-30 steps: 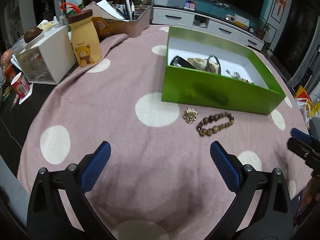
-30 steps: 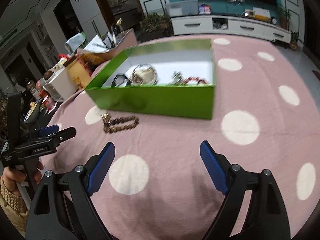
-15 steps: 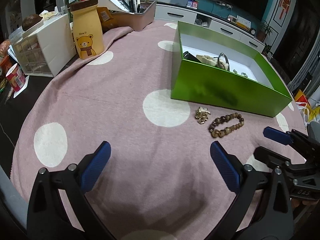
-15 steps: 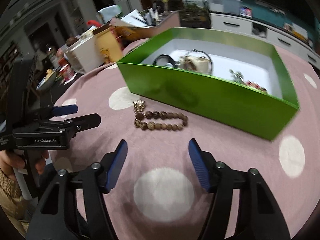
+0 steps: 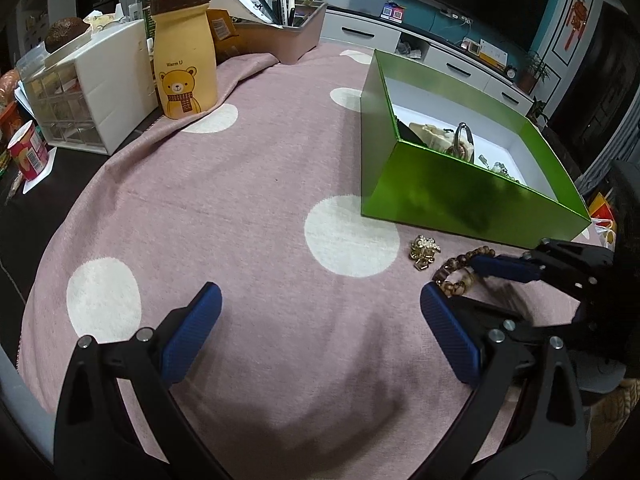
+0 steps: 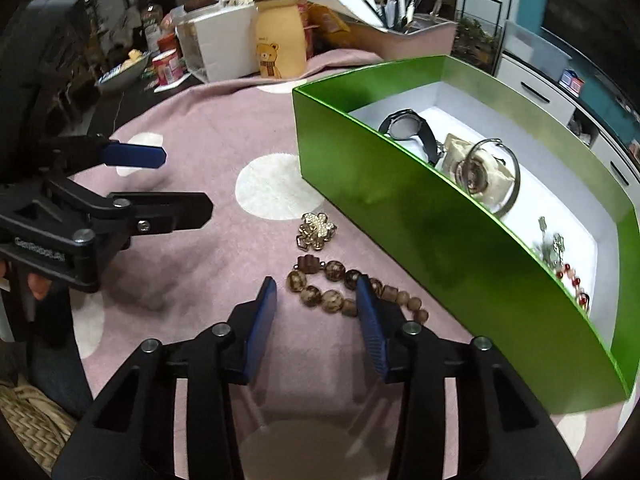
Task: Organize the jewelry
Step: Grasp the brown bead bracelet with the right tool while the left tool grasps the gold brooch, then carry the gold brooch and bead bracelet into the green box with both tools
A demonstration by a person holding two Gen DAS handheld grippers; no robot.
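Right wrist view: right gripper (image 6: 316,312), jaws just narrowing but not clamped, straddles the brown wooden bead bracelet (image 6: 344,292) lying beside the shiny green box (image 6: 420,232) (likely its destination), while left gripper (image 5: 320,334) hangs open, empty.

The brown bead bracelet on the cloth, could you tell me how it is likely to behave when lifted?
The brown bead bracelet lies in a loose, flattened loop, so it will probably sag and drape rather than hold its shape. Its rounded, glossy beads may slip or roll between the pads of the right gripper, whose jaws have just been closing around it.
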